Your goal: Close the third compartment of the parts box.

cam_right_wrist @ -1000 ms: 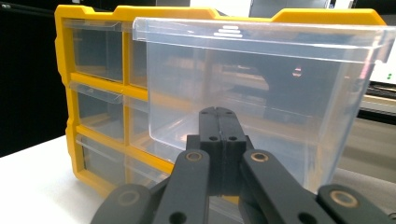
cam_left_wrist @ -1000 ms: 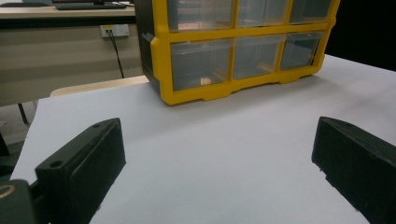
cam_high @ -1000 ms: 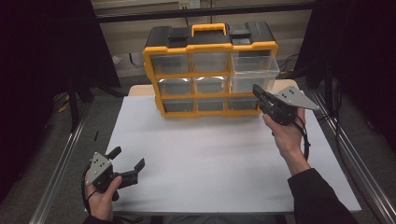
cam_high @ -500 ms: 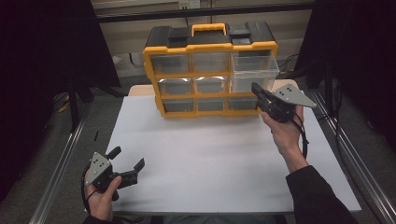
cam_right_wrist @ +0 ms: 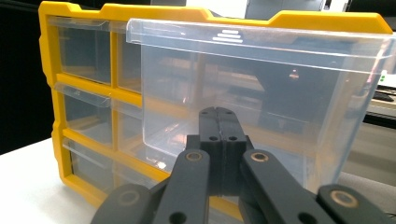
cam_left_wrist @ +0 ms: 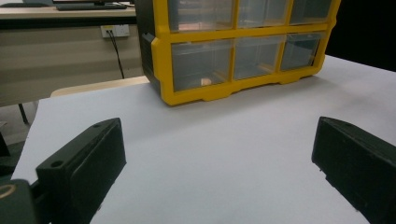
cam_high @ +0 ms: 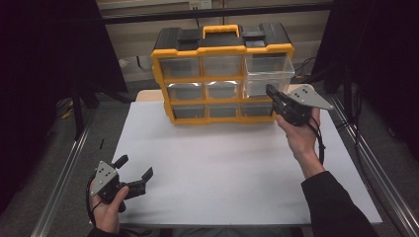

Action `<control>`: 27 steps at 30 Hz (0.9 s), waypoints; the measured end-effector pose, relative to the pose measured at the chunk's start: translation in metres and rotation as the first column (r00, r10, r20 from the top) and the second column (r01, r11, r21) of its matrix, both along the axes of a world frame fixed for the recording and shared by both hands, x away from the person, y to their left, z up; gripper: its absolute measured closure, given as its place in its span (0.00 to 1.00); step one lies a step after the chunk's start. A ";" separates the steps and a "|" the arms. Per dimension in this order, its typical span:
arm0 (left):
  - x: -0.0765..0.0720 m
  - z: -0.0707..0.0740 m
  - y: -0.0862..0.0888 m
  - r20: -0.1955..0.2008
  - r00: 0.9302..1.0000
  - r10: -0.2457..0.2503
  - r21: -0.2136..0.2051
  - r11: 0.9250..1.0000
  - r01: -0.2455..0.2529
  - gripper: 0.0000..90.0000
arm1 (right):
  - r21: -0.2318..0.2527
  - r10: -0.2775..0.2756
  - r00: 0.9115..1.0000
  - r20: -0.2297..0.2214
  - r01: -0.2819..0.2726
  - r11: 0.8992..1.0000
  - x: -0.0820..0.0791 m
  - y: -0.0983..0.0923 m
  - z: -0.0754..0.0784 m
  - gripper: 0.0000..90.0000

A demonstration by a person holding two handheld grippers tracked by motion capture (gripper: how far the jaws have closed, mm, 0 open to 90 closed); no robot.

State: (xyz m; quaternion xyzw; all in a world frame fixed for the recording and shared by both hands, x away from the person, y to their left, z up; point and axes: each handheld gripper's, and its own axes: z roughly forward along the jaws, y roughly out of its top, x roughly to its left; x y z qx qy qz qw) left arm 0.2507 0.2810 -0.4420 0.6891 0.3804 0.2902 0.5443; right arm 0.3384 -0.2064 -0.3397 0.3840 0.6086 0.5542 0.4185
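1. The clear drawer point(cam_high: 269, 74) at the upper right of the yellow organiser point(cam_high: 223, 73) stands pulled partway out of its slot, its front proud of the other drawer fronts. In the right gripper view the drawer front point(cam_right_wrist: 261, 93) is tall and close, its bottom edge above your jaws.

2. Your right gripper point(cam_high: 274, 97) sits just in front of the drawer stack at the organiser's right end, jaws pressed together with nothing between them. From a second ago it has crept only slightly along the front; the drawer itself looks no further in or out than it was.

3. What that means, as a judgement: you are lined up to push with closed jaws rather than to grasp. If closing the drawer is the aim, the tips want to meet its front squarely, somewhat higher than they point now.

4. Your left gripper point(cam_high: 129, 177) rests near the front left corner of the white table point(cam_high: 217, 163), jaws wide apart and empty, well away from the organiser. It has not shifted.

5. The organiser stands upright at the table's far edge, its black handle top point(cam_high: 221, 33) untouched, the remaining drawers flush.
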 end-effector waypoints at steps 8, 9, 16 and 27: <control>0.000 0.000 0.000 0.002 1.000 -0.001 -0.002 1.000 0.001 0.03 | 0.006 -0.005 1.000 0.003 0.005 1.000 0.007 0.001 0.000 1.00; 0.001 0.000 0.000 0.006 1.000 -0.004 -0.008 1.000 0.004 0.03 | 0.010 -0.004 1.000 0.006 0.004 1.000 0.008 0.001 -0.001 1.00; 0.001 0.000 0.000 0.002 1.000 -0.003 -0.008 1.000 0.003 0.03 | 0.003 -0.005 1.000 -0.001 0.005 1.000 0.013 0.004 0.000 1.00; 0.001 0.000 0.000 0.005 1.000 -0.006 -0.006 1.000 0.006 0.03 | -0.010 -0.023 1.000 -0.002 0.023 1.000 0.023 0.004 0.004 1.00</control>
